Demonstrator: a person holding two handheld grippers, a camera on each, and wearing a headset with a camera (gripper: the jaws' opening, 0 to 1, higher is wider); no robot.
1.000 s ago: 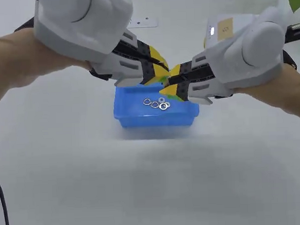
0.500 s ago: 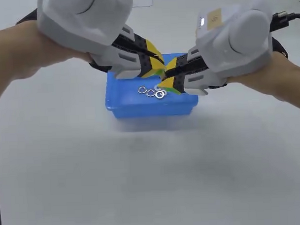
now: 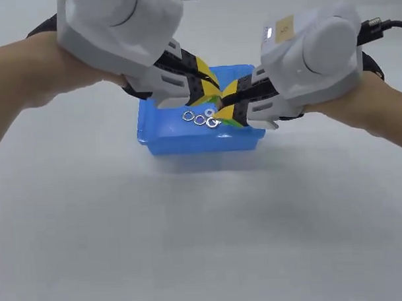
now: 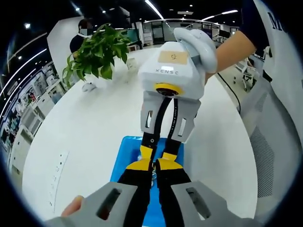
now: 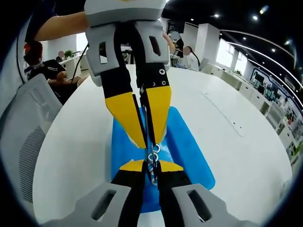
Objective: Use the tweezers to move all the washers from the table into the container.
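Note:
A blue container [image 3: 187,142] stands on the white table with several metal washers [image 3: 198,120] inside it. Over it my left gripper [image 3: 214,97] comes in from the left, shut on thin dark tweezers [image 5: 143,118] that point down at the washers [image 5: 153,156]. Coming from the right, my right gripper [image 3: 223,111] faces it tip to tip, its jaws shut and almost touching the tweezers' tip. In the left gripper view my own jaws [image 4: 154,166] meet the right gripper's yellow tips [image 4: 155,153] above the container [image 4: 124,156]. The tweezers' tip is hidden between the jaws.
The white table [image 3: 204,243] stretches bare around the container. A potted plant [image 4: 97,52] stands at its far end, with a person behind it. An office chair [image 5: 23,142] and seated people are beside the table's edge.
Both grippers have sunk a little lower over the container, so their tips are closer to the washers. The head camera has shifted, and the container sits higher in the picture.

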